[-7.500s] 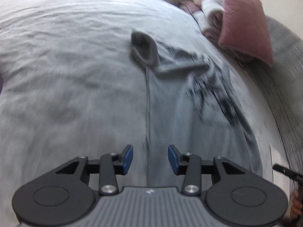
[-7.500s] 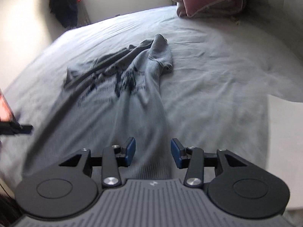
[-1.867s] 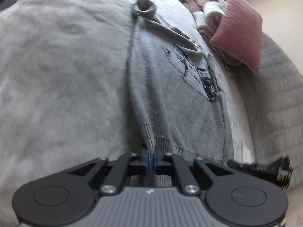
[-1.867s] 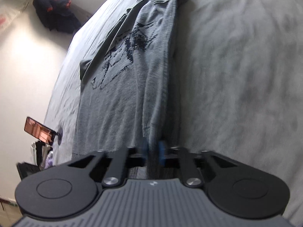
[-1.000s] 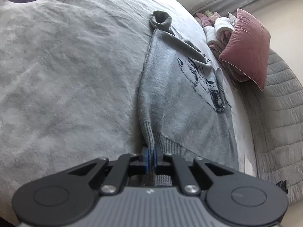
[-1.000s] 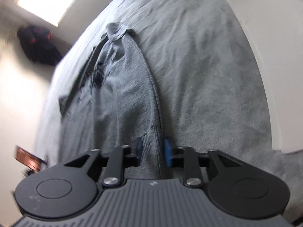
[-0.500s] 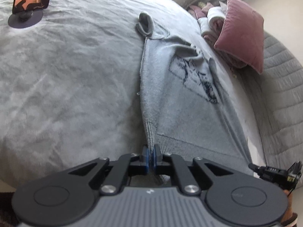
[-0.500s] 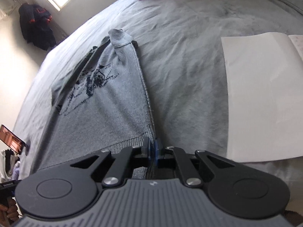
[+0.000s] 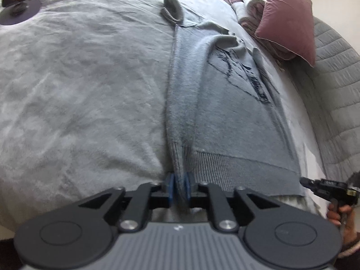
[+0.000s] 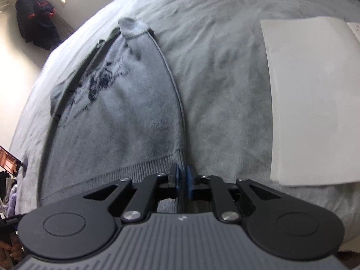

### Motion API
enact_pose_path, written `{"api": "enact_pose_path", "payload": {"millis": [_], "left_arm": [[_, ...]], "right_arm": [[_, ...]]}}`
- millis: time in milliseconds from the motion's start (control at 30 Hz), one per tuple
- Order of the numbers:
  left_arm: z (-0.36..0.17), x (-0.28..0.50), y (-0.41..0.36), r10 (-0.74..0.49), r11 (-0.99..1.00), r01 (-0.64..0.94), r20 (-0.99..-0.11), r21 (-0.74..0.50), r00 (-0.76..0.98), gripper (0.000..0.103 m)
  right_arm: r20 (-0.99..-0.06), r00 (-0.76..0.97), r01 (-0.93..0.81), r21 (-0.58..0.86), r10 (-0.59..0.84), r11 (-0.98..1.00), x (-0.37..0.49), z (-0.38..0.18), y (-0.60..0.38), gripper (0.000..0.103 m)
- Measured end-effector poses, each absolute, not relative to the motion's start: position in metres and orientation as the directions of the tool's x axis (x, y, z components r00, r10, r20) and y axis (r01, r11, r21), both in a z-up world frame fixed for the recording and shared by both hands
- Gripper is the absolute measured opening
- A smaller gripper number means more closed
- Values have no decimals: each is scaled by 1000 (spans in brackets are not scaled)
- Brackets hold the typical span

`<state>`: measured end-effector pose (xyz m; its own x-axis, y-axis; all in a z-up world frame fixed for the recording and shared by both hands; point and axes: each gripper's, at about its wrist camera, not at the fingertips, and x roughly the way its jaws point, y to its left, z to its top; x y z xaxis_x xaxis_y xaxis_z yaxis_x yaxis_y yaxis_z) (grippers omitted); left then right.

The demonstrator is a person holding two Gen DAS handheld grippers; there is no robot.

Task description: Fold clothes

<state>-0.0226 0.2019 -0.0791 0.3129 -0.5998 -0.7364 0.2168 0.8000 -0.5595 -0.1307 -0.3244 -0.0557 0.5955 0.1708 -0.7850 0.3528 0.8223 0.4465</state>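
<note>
Grey knit sweater lay flat on the bed, each hem corner pinched: left gripper and right gripper both clamped tight on ribbing. A slack or uneven pull could bunch that left edge ridge. Its long axis ran away from them, collar farthest.

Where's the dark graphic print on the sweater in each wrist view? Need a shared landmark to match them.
Left wrist: the print sits right of centre, upper half, running toward the pink pillow.
Right wrist: the print sits left of centre, upper half.
Shared landmark: the grey sweater has a ribbed hem, pinched at one corner by each hand-held gripper, left and right.
</note>
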Motion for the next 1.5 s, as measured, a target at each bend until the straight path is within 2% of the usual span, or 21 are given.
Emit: {"api": "enact_pose_path", "payload": {"millis": [33,67,100,133,300,667,900,1000,1133,1333,1500], "left_arm": [[-78,-21,203,-608,794,223,-733,-565,306,29],[-75,-18,205,-612,791,224,-725,-570,317,35],[-72,-17,204,-611,791,225,-720,-569,329,41],[-69,-12,204,-604,797,230,-721,-559,339,42],[-61,30,194,-577,817,246,-725,-522,376,42],[-85,141,179,-537,801,71,-661,-595,525,40],[-92,179,170,-536,752,11,-603,-659,591,39],[-97,194,165,-537,729,-7,-578,-685,615,34],[-109,212,159,-539,691,-26,-539,-722,647,22],[-119,219,156,-539,647,-31,-486,-762,688,18],[-121,217,159,-545,633,-16,-460,-774,701,12]], "right_arm": [[-780,602,352,449,169,821,-130,-53,-326,24],[-774,611,352,456,168,817,-129,-51,-327,32],[-767,621,355,460,163,814,-127,-48,-328,45],[-761,630,357,463,157,811,-126,-46,-329,46],[-741,650,333,480,171,811,-101,-34,-326,46],[-657,700,187,549,282,815,0,-14,-282,46],[-664,662,91,531,348,842,77,-17,-236,46],[-652,645,27,542,399,840,106,-14,-213,46],[-623,630,-51,562,464,825,148,-8,-175,44],[-565,600,-135,625,566,769,212,-3,-123,44],[-595,529,-184,616,605,766,254,-8,-73,44]]}}
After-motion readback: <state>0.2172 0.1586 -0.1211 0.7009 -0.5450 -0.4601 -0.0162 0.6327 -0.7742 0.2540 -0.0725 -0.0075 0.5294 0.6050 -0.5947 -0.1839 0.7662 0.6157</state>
